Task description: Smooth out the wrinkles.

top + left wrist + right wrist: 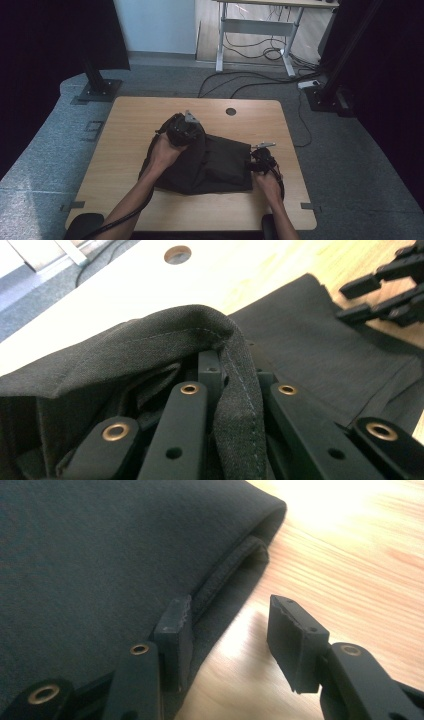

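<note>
The person's left forearm comes up from the bottom edge of the high view and angles toward the middle of the light wooden bench; the left hand wraps the left gripper from behind and holds it raised over the far left part of a dark charcoal woven garment, its grey three-cornered plate on top; in the left gripper view its fingers are closed tight on a stitched hem fold of that cloth, which drapes up and over them. The right forearm comes in lower and shorter; the right hand holds the right gripper low at the garment's right edge; in the right gripper view its fingers stand partly apart, one resting on the folded cloth edge and the other over bare wood, so nothing is pinched between them.

No writing or label can be read on the cloth or the grippers; the fabric may carry a seam line, though the view is too dim to be sure.

The garment lies spread across the bench's middle and right; a round cable hole sits near the bench's far edge; grey carpet surrounds it, with black cables trailing toward a white-legged desk behind.
</note>
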`<state>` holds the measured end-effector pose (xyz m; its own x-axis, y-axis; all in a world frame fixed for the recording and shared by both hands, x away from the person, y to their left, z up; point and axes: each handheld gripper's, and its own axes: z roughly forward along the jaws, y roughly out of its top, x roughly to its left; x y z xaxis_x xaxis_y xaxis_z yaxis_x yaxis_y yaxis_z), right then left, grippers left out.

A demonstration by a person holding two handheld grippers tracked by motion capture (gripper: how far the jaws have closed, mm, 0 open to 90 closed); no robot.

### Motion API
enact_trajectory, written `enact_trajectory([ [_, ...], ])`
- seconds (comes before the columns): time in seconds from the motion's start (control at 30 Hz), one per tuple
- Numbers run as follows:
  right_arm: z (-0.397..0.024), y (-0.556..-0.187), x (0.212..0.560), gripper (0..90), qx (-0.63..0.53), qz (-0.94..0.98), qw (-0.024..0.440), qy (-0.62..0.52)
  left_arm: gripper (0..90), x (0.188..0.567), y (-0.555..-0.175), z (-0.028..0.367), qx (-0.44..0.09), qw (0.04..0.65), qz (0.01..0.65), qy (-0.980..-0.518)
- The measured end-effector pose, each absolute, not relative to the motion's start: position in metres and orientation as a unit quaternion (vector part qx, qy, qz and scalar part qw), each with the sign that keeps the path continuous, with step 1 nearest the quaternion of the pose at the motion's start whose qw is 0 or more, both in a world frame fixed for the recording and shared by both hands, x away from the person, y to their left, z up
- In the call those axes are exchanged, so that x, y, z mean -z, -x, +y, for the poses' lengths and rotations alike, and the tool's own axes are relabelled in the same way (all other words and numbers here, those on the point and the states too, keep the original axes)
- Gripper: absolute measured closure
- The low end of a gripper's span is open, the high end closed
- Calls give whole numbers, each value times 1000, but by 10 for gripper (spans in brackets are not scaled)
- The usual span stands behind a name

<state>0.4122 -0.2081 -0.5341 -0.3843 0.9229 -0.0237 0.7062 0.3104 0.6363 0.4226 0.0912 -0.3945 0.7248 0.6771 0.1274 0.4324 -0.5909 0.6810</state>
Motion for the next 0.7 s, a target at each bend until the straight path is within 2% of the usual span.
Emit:
enact_trajectory([
  [0.2,-168,-418,537,530,-307,797,167,-492,828,393,-423,86,-200,313,318,-872],
  [0.43,-111,-426,538,505,-321,817,161,-452,828,406,-420,73,-205,292,311,-881],
  [0.7,-98,-431,540,488,-336,814,157,-446,825,449,-415,40,-198,248,291,-903],
])
